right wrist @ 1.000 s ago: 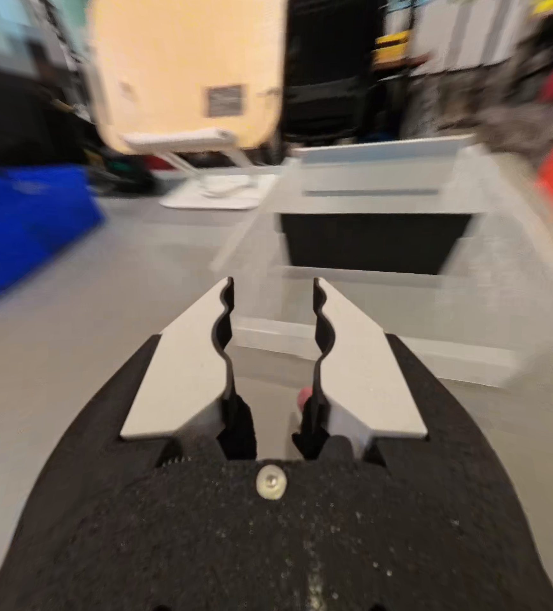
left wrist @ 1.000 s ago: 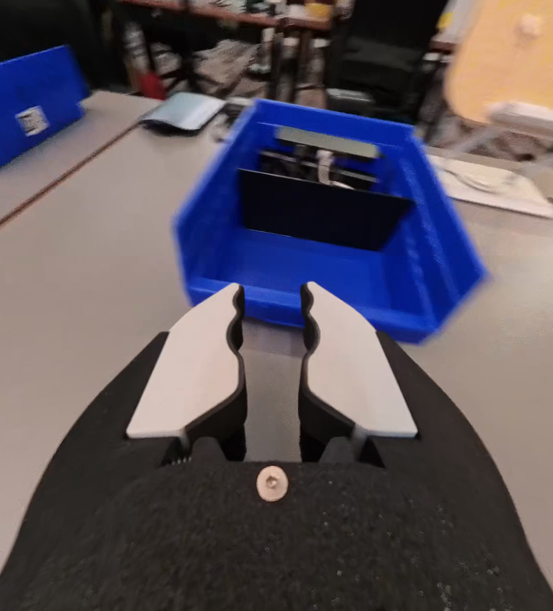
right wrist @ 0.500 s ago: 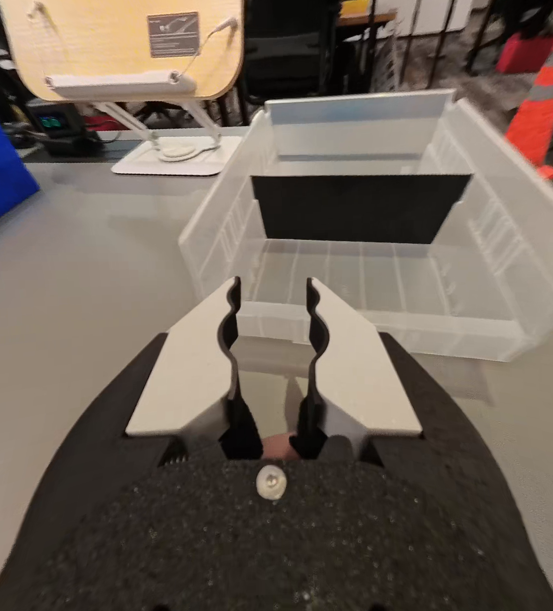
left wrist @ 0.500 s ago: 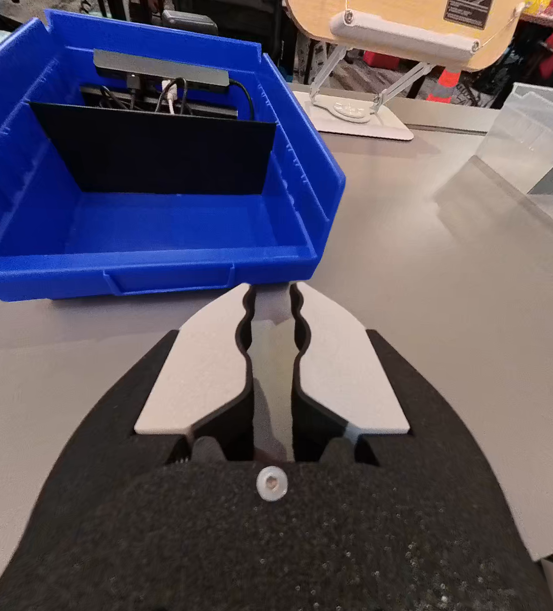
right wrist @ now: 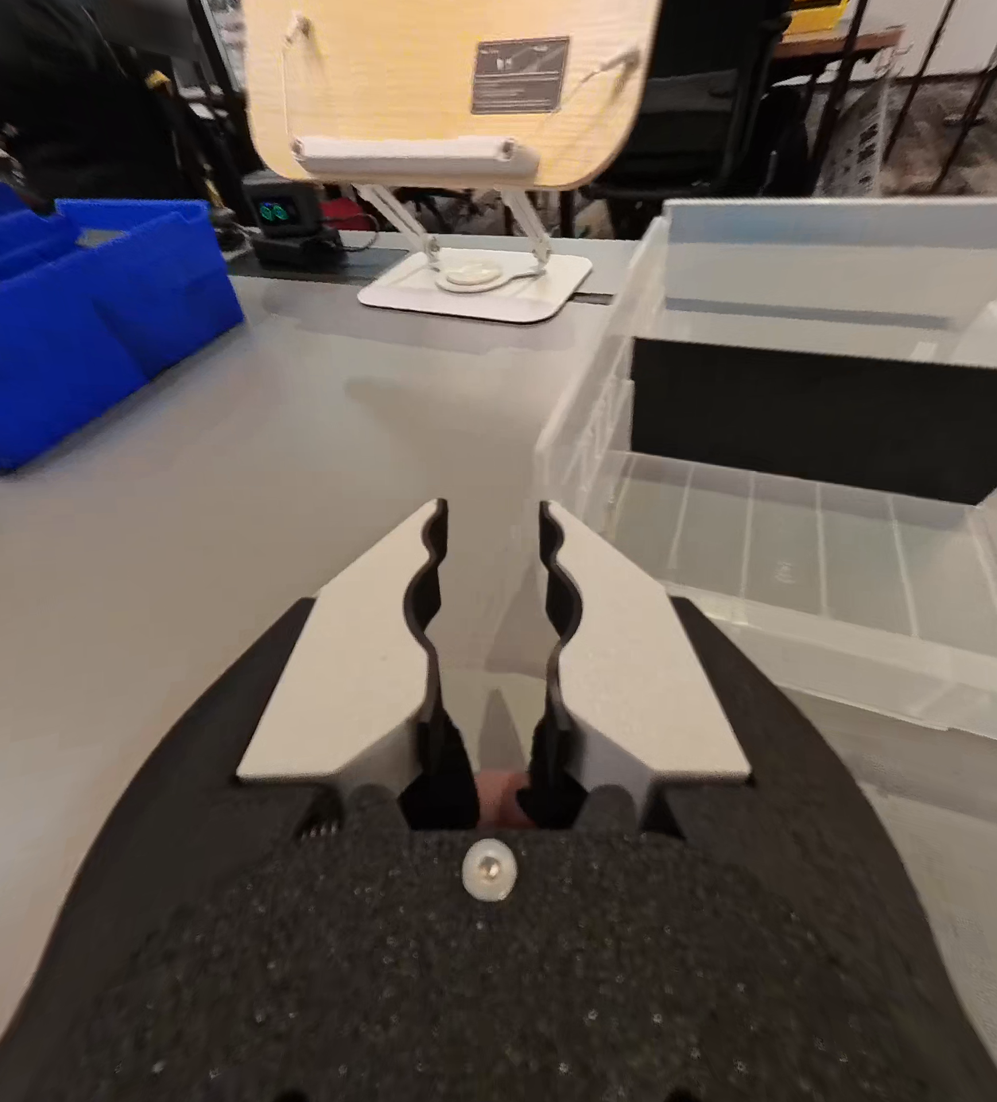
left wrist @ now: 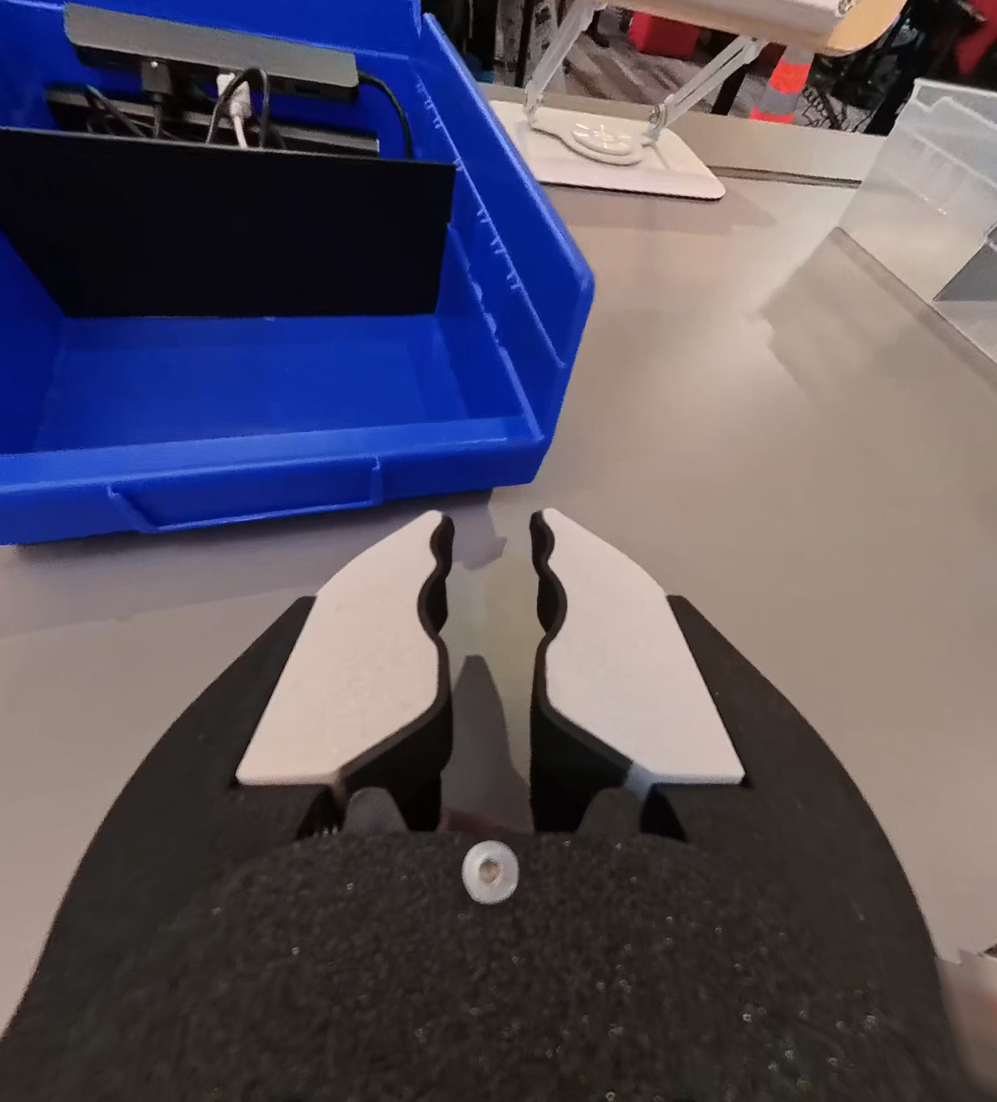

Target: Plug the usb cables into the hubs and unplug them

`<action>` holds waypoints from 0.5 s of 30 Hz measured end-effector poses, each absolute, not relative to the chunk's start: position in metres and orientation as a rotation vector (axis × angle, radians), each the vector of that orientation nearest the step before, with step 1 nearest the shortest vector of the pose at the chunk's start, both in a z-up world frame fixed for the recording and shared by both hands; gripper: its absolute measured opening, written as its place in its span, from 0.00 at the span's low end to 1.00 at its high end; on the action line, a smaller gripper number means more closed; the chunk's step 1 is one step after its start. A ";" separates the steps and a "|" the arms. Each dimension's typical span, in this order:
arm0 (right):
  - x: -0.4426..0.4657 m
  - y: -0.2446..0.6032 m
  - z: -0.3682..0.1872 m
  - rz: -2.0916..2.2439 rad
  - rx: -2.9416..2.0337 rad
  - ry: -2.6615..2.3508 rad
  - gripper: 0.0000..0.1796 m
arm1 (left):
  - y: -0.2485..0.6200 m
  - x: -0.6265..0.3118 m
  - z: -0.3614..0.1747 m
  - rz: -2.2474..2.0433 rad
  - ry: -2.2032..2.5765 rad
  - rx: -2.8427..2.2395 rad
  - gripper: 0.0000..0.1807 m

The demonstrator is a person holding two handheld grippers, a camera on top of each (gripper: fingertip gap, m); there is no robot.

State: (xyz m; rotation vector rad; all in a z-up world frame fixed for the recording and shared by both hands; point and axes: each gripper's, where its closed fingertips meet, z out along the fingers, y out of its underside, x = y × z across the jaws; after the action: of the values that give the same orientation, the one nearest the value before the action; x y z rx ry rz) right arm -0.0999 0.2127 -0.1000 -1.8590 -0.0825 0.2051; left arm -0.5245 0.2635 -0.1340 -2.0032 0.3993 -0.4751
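Observation:
A blue bin [left wrist: 233,477] stands on the grey table at the upper left of the left wrist view. Behind its black divider [left wrist: 203,232] lie grey USB hubs [left wrist: 209,45] with black and white cables [left wrist: 239,113] plugged in. My left gripper [left wrist: 491,525] is open and empty, just off the bin's front right corner. My right gripper [right wrist: 493,513] is open and empty over bare table, left of a clear bin [right wrist: 842,656] with its own black divider [right wrist: 830,417]. What lies behind that divider is hidden.
A wooden-topped stand on a white base [right wrist: 478,280] stands at the table's far edge between the bins. More blue bins [right wrist: 66,334] sit at the left in the right wrist view. A black device [right wrist: 287,226] and chairs stand beyond the table. About 45 cm separates my left fingertips from my right.
Both views have swung and settled from blur. The blue bin has shifted to the left of my left gripper and closer. The clear bin has shifted to the right of my right gripper. Both jaws opened slightly.

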 end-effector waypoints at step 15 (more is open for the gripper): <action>-0.249 0.202 -0.125 0.640 -1.949 -0.332 0.17 | 0.439 -0.552 -0.068 -0.220 0.490 -2.192 0.47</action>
State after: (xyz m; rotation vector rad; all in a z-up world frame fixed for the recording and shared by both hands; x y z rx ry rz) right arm -0.2488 0.2023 -0.1249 -1.9495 -0.3319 0.6399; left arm -0.5523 0.4388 -0.0683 -2.1924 0.4903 -0.2200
